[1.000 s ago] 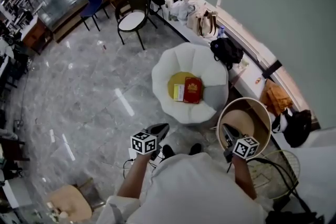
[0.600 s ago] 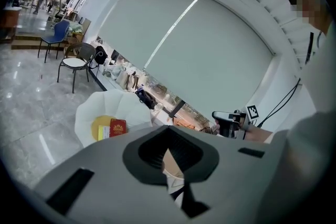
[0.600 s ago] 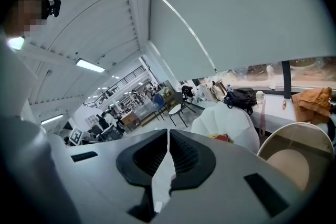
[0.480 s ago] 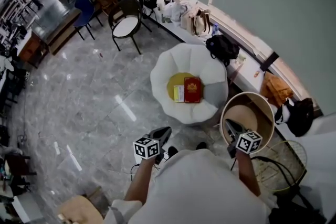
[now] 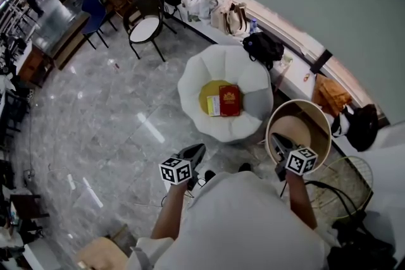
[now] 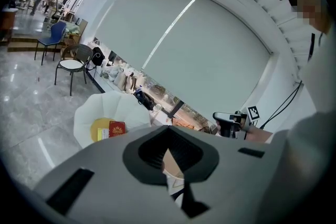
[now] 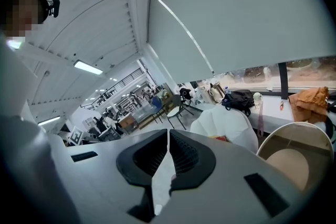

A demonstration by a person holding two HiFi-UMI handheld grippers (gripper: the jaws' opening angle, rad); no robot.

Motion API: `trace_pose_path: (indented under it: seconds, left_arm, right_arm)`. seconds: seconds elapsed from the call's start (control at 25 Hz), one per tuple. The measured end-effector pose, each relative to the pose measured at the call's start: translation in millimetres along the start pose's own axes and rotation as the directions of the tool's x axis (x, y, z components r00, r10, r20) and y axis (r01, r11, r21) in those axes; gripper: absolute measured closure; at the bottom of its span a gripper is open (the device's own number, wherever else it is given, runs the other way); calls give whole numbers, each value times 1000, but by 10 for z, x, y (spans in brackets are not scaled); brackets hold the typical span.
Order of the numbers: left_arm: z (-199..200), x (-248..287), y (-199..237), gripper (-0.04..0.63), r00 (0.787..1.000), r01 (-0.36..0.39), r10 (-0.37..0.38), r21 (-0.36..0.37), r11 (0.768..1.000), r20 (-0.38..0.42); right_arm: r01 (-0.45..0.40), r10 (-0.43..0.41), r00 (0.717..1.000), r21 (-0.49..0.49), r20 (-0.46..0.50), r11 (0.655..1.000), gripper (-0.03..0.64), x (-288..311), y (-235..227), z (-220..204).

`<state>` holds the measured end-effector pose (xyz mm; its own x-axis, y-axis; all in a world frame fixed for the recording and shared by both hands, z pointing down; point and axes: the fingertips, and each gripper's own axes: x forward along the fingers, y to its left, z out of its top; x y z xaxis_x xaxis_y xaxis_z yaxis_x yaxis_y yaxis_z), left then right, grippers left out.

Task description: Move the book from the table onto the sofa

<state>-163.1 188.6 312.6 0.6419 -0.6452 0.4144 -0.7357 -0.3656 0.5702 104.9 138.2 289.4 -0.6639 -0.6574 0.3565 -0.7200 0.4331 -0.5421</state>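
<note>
Both forearms reached forward, the 2 claws tilted slightly downward. The left gripper (image 5: 192,154) and right gripper (image 5: 280,144) were closed tight, holding nothing. The red book (image 5: 229,100) lay on the white sofa (image 5: 190,82), on its yellow cushion (image 5: 207,92). A round table (image 5: 319,129) stood beside the sofa.

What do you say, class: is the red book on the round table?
No, the book lies on the yellow cushion on the white sofa, apart from the table.

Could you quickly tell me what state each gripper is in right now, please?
Left gripper: closed, holding nothing.
Right gripper: closed, holding nothing.
</note>
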Motion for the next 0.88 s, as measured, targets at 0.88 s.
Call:
trace_pose_path:
  seconds: [0.88]
  left_arm:
    - [6,12,21,594,998,57,-57,0,998,-13]
  right_arm:
    - [46,-47,999,7,16,999,577,-121,132,-128]
